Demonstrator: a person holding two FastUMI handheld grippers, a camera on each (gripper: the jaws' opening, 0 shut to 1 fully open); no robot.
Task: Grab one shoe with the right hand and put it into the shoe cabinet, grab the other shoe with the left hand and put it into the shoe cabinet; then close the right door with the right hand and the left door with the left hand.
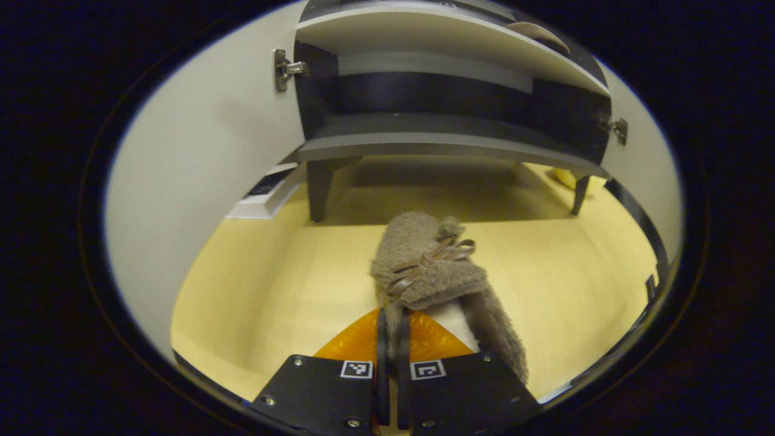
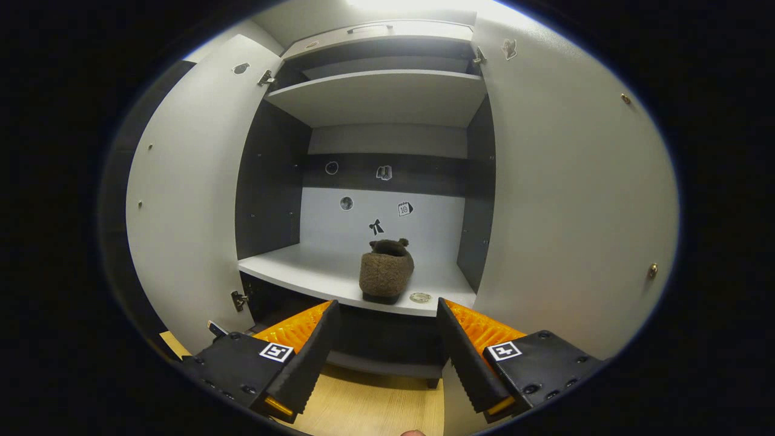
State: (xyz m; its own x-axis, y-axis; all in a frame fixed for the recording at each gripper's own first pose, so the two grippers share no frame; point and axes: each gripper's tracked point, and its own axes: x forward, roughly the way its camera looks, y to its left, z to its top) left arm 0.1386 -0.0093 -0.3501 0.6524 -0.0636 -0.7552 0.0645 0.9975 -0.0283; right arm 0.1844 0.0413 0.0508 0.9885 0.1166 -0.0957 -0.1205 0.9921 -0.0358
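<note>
In the left gripper view my left gripper (image 1: 392, 321) is shut on the rim of a brown fuzzy slipper (image 1: 433, 266) with a ribbon bow. The slipper hangs toe-forward above the pale wooden floor (image 1: 272, 284), in front of the shoe cabinet's lowest shelf (image 1: 448, 145). The cabinet's left door (image 1: 206, 157) and right door (image 1: 642, 163) both stand open. In the right gripper view my right gripper (image 2: 386, 310) is open and holds nothing, a little in front of the cabinet. The second brown slipper (image 2: 385, 270) stands on the middle shelf (image 2: 303, 269), heel towards me, between the open doors (image 2: 187, 194) (image 2: 575, 200).
A white flat box (image 1: 266, 194) lies on the floor by the cabinet's left leg (image 1: 318, 191). Something yellow (image 1: 566, 177) sits under the cabinet's right side. A small round disc (image 2: 419, 297) lies on the middle shelf's front edge. An upper shelf (image 2: 381, 97) is bare.
</note>
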